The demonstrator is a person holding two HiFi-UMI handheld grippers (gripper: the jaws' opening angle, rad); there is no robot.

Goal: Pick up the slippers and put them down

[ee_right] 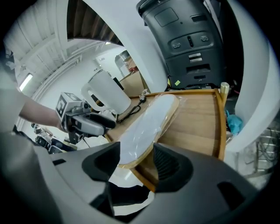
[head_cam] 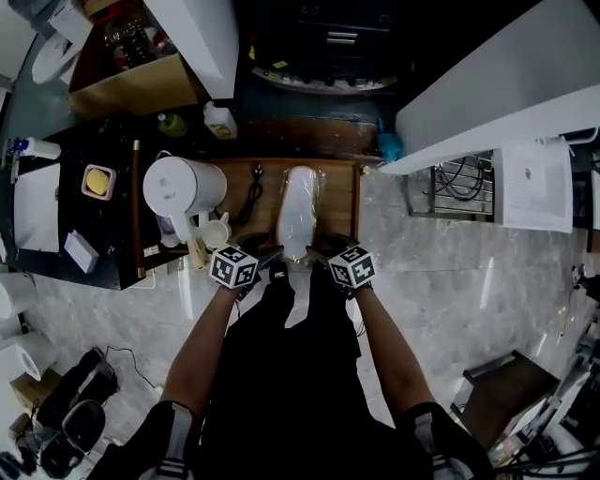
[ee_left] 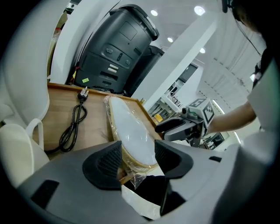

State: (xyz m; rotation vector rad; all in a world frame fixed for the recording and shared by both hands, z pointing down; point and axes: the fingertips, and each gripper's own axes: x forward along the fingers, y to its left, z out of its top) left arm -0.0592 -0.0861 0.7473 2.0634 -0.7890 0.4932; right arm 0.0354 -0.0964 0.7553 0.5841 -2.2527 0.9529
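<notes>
Both hand-held grippers (ee_left: 138,154) (ee_right: 136,158) gape astride the slippers (head_cam: 298,211), kettle (head_cam: 183,187) and cable (head_cam: 251,192) alongside

Indoor work space, more a lab or test studio than a lived-in home. Grey marble-look floor (head_cam: 469,267). White partition panels (head_cam: 487,84), a printed sheet (head_cam: 536,183) on one. Recessed ceiling lights (ee_left: 199,9) over a long, open white hall. Large black machine housing (ee_left: 118,48) behind a low wooden table (head_cam: 343,202). Black table (head_cam: 117,230) cluttered with small items, with a white kettle (head_cam: 178,187), open cardboard box (head_cam: 131,89) and wire rack (head_cam: 459,183) around. Dark gear and cable heaped on the floor (head_cam: 66,412).
</notes>
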